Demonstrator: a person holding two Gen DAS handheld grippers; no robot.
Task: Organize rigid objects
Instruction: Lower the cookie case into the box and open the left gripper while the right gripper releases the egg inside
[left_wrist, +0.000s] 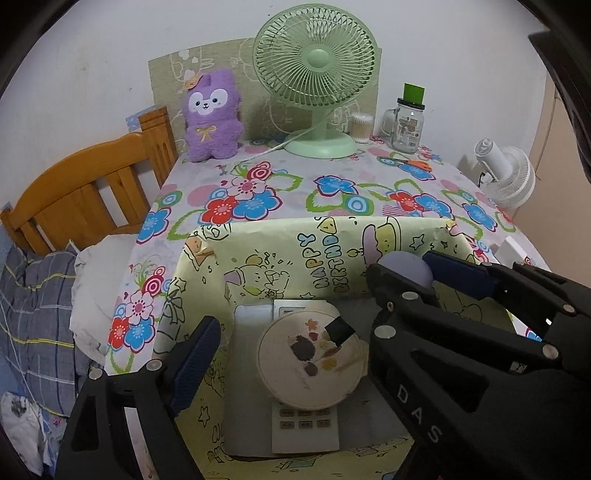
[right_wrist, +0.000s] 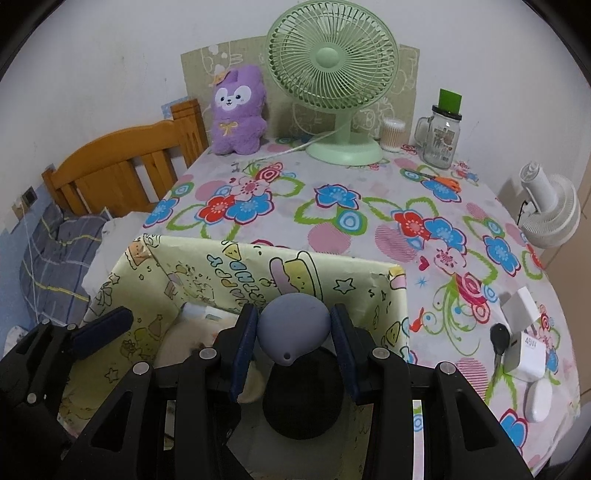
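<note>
- Centrally, the paper-wrapped box (left_wrist: 280, 240) stands open-topped on the floral tablecloth (right_wrist: 332, 206), well in front of the green fan (right_wrist: 332, 74).
- Inside the box, a round tin (left_wrist: 310, 358) lies on a white remote (left_wrist: 304, 424).
- Over the box's right part, the right gripper (right_wrist: 293, 332) clamps a grey-lilac rounded object (right_wrist: 293, 325) between both pads.
- Above the box's left side, the left gripper (left_wrist: 295, 358) hangs spread wide, holding nothing.
- Right of the box lie a white charger (right_wrist: 524, 350) and a black key (right_wrist: 498, 339).

Remote (left_wrist: 305, 424) half under round tin (left_wrist: 310, 360), box (right_wrist: 207, 266) floor perhaps hidden.
</note>
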